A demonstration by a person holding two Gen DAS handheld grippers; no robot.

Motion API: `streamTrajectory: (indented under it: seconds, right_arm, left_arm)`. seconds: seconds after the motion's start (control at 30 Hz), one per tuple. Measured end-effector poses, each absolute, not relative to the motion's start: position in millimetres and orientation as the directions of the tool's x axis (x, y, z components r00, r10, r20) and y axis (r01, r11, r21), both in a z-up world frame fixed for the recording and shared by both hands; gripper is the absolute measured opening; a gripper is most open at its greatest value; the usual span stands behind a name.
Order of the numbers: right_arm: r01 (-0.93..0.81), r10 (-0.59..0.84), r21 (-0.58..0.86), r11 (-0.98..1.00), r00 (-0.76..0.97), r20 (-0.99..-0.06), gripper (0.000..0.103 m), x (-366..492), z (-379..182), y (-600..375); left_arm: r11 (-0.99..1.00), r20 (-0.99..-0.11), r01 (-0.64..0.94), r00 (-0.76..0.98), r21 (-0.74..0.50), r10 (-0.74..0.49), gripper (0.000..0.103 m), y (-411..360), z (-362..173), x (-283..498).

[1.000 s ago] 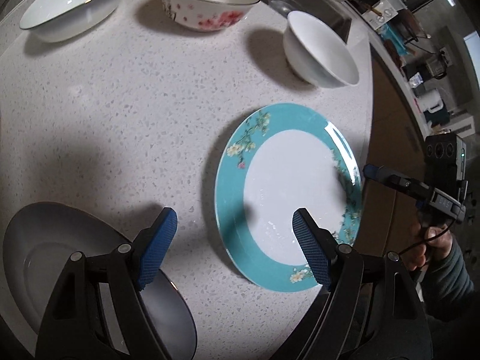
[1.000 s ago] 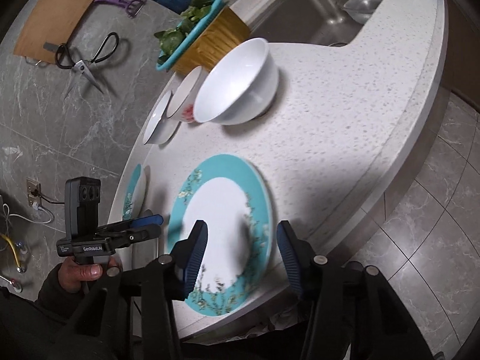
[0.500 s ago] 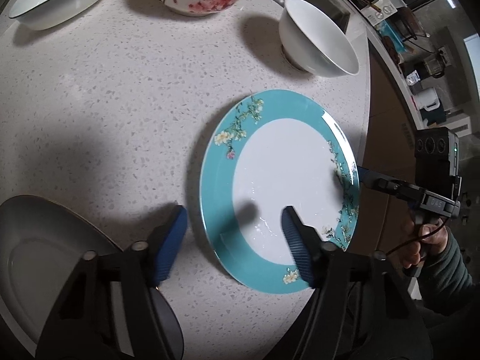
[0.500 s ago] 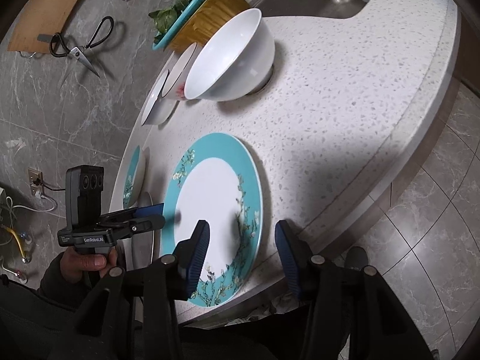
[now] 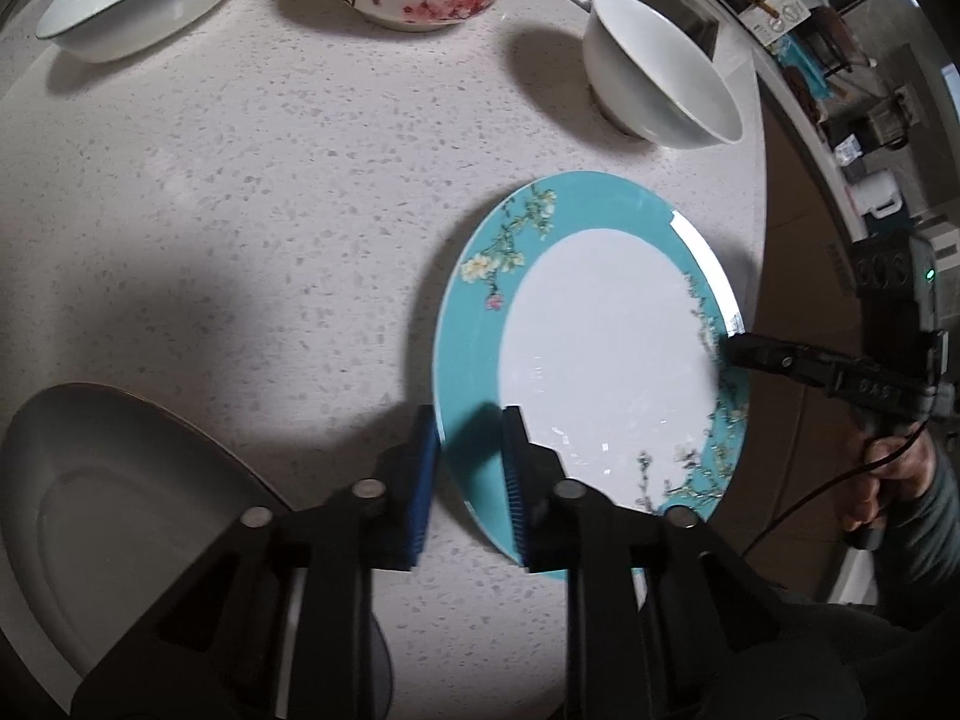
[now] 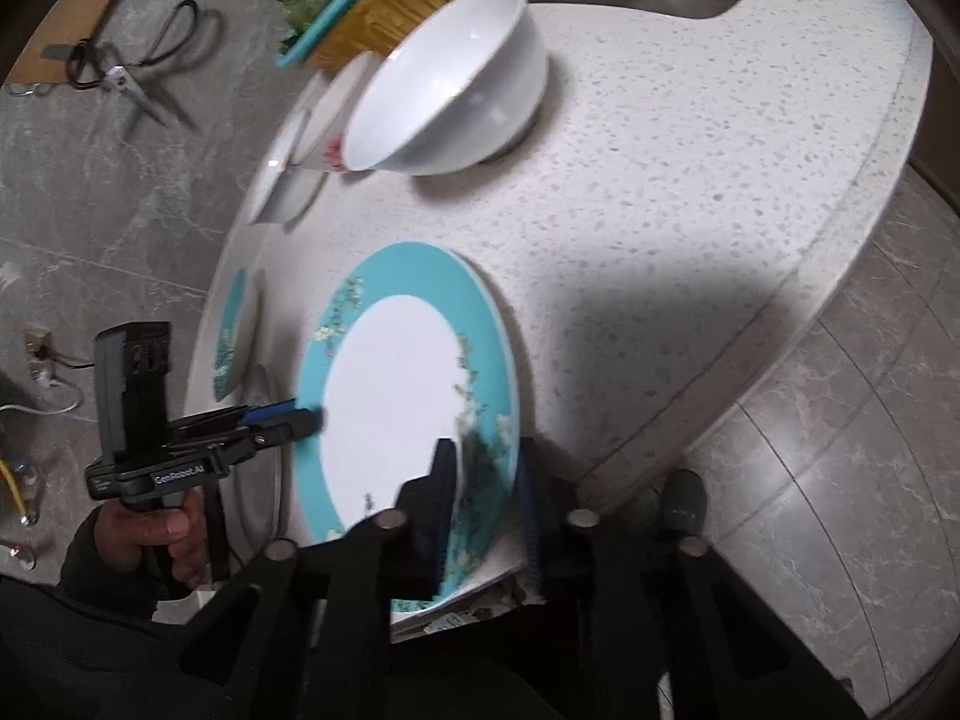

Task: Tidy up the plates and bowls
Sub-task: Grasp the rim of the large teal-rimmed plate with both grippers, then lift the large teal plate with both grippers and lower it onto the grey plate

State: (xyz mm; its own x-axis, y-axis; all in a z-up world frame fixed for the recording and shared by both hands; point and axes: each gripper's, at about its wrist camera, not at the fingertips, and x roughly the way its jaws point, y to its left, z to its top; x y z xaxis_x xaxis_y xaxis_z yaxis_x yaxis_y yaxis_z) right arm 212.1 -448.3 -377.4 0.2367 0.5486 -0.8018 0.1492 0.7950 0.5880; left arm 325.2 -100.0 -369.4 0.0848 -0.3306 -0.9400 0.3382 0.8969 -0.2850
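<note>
Nothing looks stacked yet — three bowls and a grey plate (image 5: 108,516) sit apart on the counter (image 5: 252,228). Left gripper (image 5: 468,468) and right gripper (image 6: 483,504), just closing, pinch the teal plate (image 5: 600,354) at opposite rims.

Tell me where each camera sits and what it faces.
Left wrist: on the left gripper, looking steeply down at the teal plate; the right gripper and its hand show.
Right wrist: on the right gripper, looking down across the counter; the left gripper and its hand show.
Shared: each gripper is shut on the plate's rim; white bowl.
</note>
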Motion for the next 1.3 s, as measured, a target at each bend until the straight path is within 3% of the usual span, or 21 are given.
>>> streamTrajectory:
  seconds: [0.4, 1.3]
  right_arm:
    - [0.185, 0.470, 0.495, 0.849, 0.163, -0.868, 0.013, 223, -373, -439]
    - [0.156, 0.478, 0.498, 0.853, 0.150, -0.865, 0.013, 246, -339, -418]
  left_arm:
    - [0.910, -0.947, 0.321, 0.095, -0.262, -0.307, 0.017, -105, -370, 325]
    - [0.928, -0.931, 0.228, 0.147, -0.296, -0.333, 0.015, -68, -338, 321]
